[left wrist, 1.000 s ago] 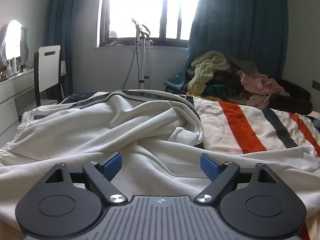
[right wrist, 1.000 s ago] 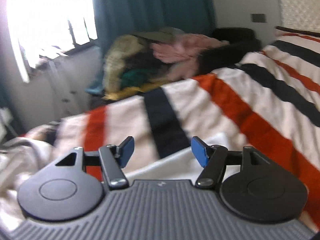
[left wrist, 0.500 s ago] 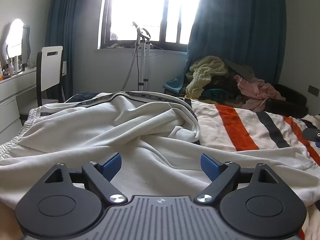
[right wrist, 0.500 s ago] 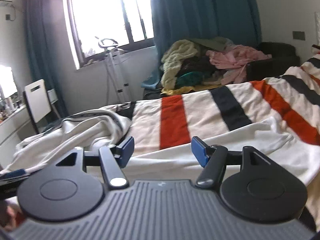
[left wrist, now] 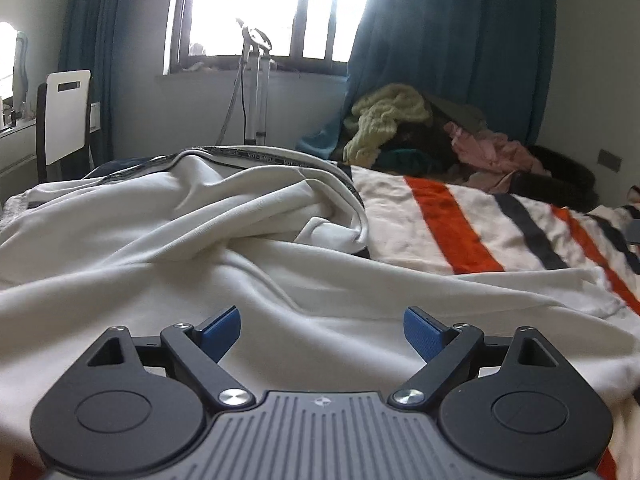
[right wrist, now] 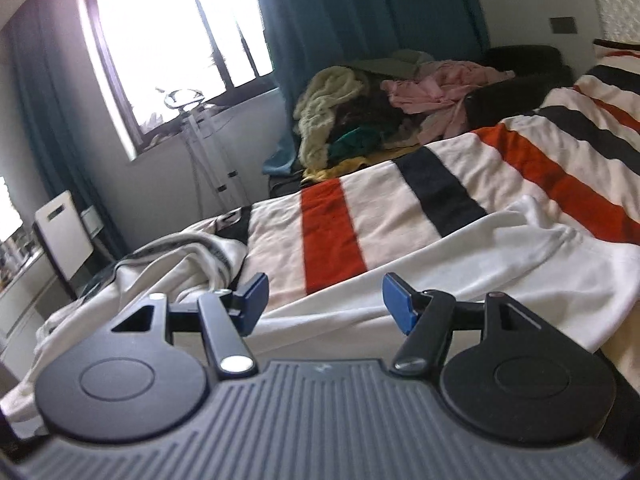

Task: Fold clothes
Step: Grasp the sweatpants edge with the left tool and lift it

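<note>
One white garment (left wrist: 224,248) lay spread and rumpled across the near side of the bed, over the striped blanket (left wrist: 448,220), its dark printed band bunched toward the bed's far edge. You held the left gripper (left wrist: 320,330) released, jaws spread wide above the cloth with nothing pinched. Your right gripper (right wrist: 324,300) was also released, hovering over the garment's edge by the blanket's orange stripe.

The main risk, as I judged it, was a blind pinch. The soft knit lay in deep overlapping folds, so closing on a ridge could have caught two layers, or the blanket beneath, and dragged everything askew. Grabbing mid-panel instead of a hem or corner would likely have left the fold crooked. Limp fabric could also have slid off the bed's near edge if you pulled toward yourself.

The cloth looked smooth, matte and heavy-draping; the blanket looked fuzzy and thicker. Beyond the bed's far edge sat a lumpy pile of clothes (left wrist: 432,132), unfolded.
</note>
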The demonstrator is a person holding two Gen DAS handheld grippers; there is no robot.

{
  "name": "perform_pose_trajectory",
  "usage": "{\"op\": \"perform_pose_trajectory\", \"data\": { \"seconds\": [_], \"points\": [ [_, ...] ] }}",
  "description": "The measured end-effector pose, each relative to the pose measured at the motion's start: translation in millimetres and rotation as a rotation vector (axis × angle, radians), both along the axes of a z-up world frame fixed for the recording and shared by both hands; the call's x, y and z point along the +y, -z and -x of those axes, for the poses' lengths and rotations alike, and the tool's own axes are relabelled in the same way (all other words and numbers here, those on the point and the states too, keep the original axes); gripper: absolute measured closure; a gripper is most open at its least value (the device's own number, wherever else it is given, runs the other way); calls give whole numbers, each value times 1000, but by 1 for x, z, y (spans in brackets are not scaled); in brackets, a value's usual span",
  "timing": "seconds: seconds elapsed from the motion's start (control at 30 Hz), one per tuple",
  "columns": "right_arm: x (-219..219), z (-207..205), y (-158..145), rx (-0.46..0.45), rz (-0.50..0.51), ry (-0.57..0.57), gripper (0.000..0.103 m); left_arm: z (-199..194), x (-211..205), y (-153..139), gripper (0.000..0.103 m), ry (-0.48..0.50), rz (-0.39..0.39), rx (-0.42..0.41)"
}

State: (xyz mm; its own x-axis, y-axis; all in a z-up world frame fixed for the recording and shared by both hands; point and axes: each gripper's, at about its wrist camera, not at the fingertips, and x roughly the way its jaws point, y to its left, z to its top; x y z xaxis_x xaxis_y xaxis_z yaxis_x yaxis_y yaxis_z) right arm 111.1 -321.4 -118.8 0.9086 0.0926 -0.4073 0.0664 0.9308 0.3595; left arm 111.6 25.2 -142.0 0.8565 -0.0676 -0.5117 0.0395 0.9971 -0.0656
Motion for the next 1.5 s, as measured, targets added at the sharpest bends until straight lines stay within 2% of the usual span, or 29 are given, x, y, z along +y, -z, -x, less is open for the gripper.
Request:
{"op": "perform_pose_trajectory", "data": {
  "seconds": [0.1,0.17,0.27,0.33,0.47,0.6,0.7,0.73,0.8,0.83,0.9,1.0,1.1,1.13,1.23,1.33,1.4,1.43,1.5],
  "points": [
    [-6,-9,5,-18,-3,32,37,-37,-6,1,12,-52,7,12],
    [-9,-17,12,-22,2,48,37,-65,-13,0,12,-49,10,26],
    [-15,-31,28,-44,9,106,37,-110,-33,-2,8,-35,-56,25],
    [-22,-46,38,-12,-30,132,37,-144,-48,1,7,-61,-122,63],
    [-35,-62,50,16,-104,159,37,-190,-68,12,7,-54,-171,108],
    [-37,-70,59,11,-108,161,37,-226,-72,34,12,-162,-179,206],
    [-34,-75,67,15,-97,147,37,-246,-80,43,25,-210,-238,235],
    [-33,-77,69,17,-95,143,37,-250,-82,41,33,-215,-225,238],
    [-33,-78,71,25,-96,138,37,-256,-84,35,57,-224,-194,242],
    [-33,-79,72,29,-98,137,37,-257,-80,27,84,-198,-114,243],
    [-33,-78,72,25,-107,131,37,-260,-72,11,85,-201,-30,249],
    [-29,-76,69,-1,-87,113,37,-256,-45,-26,86,-186,177,180],
    [-25,-73,65,-19,-70,101,37,-251,-3,-66,87,-138,495,93],
    [-25,-72,65,-21,-70,103,37,-245,15,-78,87,-99,642,29],
    [-27,-70,63,-24,-71,122,37,-227,55,-98,87,-39,914,-155],
    [-30,-71,62,-24,-75,139,37,-217,78,-93,85,-33,1013,-205],
    [-29,-71,63,-24,-65,141,37,-212,81,-81,84,-57,932,-170],
    [-29,-72,63,-22,-62,139,37,-209,83,-76,79,-70,889,-152],
    [-28,-72,65,-14,-62,127,37,-205,78,-65,76,-87,722,-90]
  ]
}}
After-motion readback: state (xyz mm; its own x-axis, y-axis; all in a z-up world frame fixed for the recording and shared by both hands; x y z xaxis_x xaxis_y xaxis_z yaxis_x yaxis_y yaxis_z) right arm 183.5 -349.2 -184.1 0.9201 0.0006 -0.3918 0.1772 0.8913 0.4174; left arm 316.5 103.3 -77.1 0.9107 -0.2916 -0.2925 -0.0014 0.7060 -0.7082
